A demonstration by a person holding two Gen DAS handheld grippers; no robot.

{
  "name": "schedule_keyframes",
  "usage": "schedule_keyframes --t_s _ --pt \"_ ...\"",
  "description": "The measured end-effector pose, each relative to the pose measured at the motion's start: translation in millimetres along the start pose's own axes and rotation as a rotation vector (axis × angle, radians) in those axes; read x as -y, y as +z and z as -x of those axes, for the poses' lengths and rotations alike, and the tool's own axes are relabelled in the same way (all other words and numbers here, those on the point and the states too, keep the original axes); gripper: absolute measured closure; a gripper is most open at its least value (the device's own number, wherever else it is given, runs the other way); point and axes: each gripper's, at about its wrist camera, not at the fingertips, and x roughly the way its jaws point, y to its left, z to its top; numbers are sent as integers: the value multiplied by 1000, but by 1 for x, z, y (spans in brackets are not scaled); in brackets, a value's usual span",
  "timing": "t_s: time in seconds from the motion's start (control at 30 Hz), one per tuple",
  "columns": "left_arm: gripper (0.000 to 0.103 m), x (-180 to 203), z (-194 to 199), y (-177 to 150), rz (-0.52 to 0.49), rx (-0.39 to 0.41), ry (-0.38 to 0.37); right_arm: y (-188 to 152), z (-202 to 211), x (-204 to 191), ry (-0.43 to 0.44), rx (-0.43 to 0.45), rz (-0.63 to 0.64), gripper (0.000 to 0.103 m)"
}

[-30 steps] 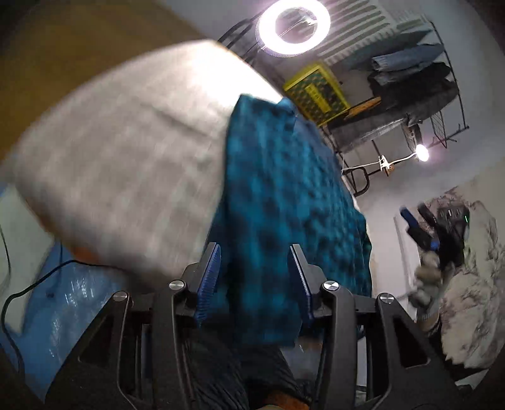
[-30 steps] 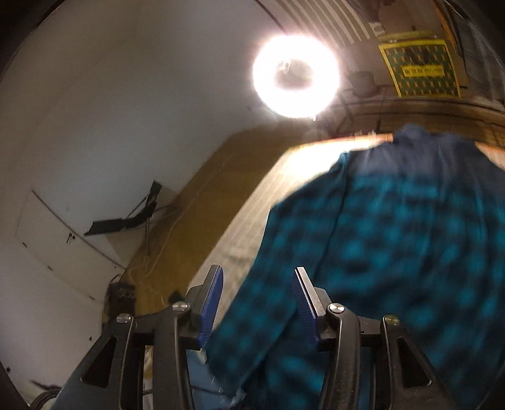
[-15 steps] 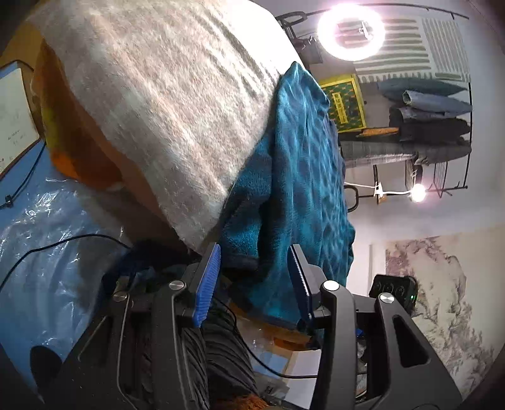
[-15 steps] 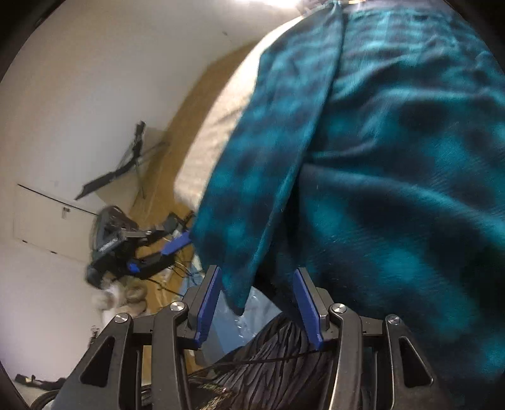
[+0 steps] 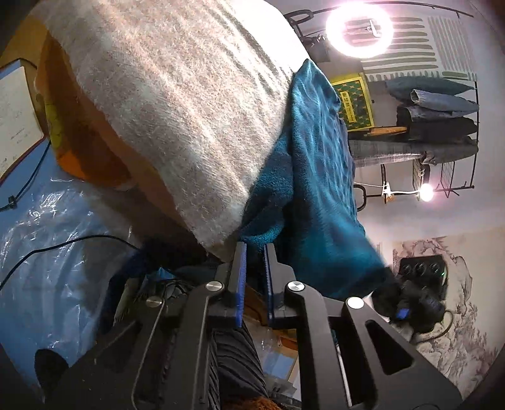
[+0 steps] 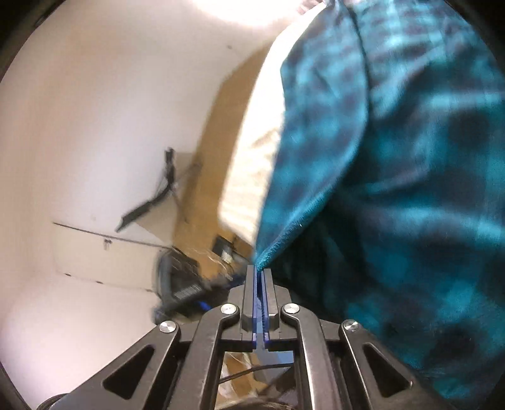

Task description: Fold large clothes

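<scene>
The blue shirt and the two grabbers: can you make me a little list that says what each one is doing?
shirt: teal checked shirt, hanging over the edge of a pale blanket
left gripper: nearly closed at the shirt's lower edge; grip on cloth unclear
right gripper: shut on a corner of the shirt
light: ring lamp shining
background: rack of folded clothes

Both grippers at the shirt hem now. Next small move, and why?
Probably lift both corners up and back over the bed. The right gripper is pinched shut on a corner of the teal shirt; the left gripper looks nearly closed at the hem hanging off the blanket.
</scene>
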Motion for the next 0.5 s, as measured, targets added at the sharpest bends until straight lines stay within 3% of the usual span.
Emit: schedule_keyframes --t_s 0.1,0.2,0.3,0.4,0.47,0.5 --pt "96 0 4 -4 3 12 -13 3 5 -9 30 12 -6 103" --pt "97 -2 11 -10 28 23 -51 0 3 -2 127 13 -106 103" --pt "97 -4 10 -14 2 21 -26 -5 3 6 189 17 -158 103" --pt "96 -8 8 -13 26 16 -40 -13 -3 19 87 16 -159 93" --pt "94 -5 12 -11 28 27 -56 -17 -7 27 5 -1 -151 65" --pt "93 -3 14 -10 14 38 -49 -20 -6 31 -3 -2 -153 63"
